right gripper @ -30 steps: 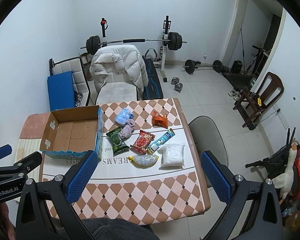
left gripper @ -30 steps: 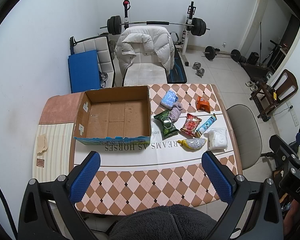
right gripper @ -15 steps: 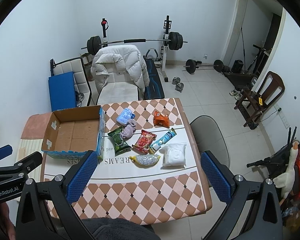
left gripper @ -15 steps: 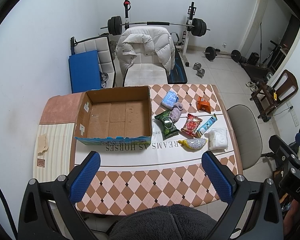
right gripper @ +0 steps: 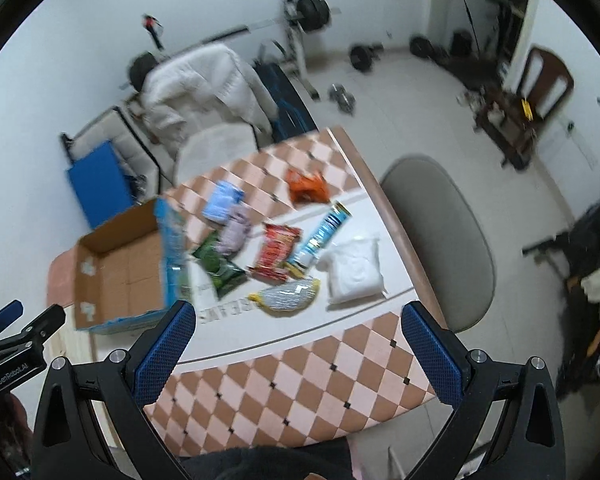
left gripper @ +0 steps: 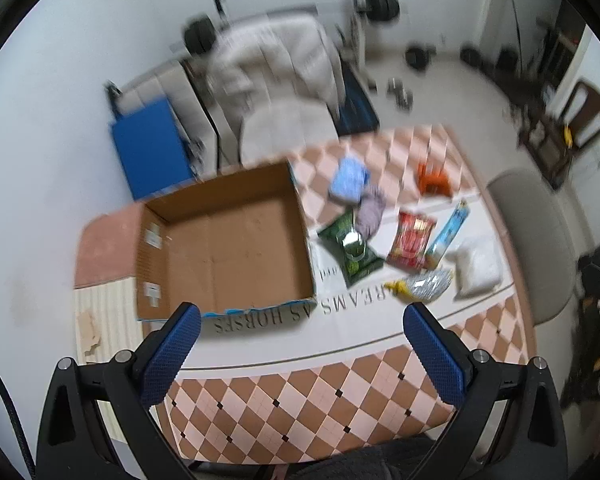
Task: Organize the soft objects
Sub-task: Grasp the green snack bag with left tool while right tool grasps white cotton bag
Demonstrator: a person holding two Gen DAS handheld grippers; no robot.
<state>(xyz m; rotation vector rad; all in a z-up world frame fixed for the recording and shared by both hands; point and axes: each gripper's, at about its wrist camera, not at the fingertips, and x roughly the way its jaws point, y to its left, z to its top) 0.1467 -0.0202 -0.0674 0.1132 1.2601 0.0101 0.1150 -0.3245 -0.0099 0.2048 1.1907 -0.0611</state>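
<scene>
An open cardboard box (left gripper: 228, 248) (right gripper: 116, 268) stands empty on the left of the checkered table (left gripper: 300, 396). To its right lie several soft items: a blue pack (left gripper: 348, 178), a grey cloth bundle (left gripper: 370, 212), a green packet (left gripper: 350, 248), a red packet (left gripper: 412, 238), an orange packet (left gripper: 432, 176), a blue tube pack (left gripper: 448, 232), a silver-yellow bag (left gripper: 424, 286) and a white bag (left gripper: 478, 266) (right gripper: 354, 270). My left gripper (left gripper: 300, 356) is open and empty, high above the table's near edge. My right gripper (right gripper: 298, 354) is also open and empty.
A grey chair (right gripper: 440, 240) stands at the table's right side. A chair with a white jacket (left gripper: 276, 64) and a blue pad (left gripper: 148, 148) stand behind the table. Weights and a barbell rack (right gripper: 300, 12) are at the back wall.
Both grippers have moved forward and tilted, so the table appears closer and rotated. The views are now motion-blurred. Nothing on the table has moved.
</scene>
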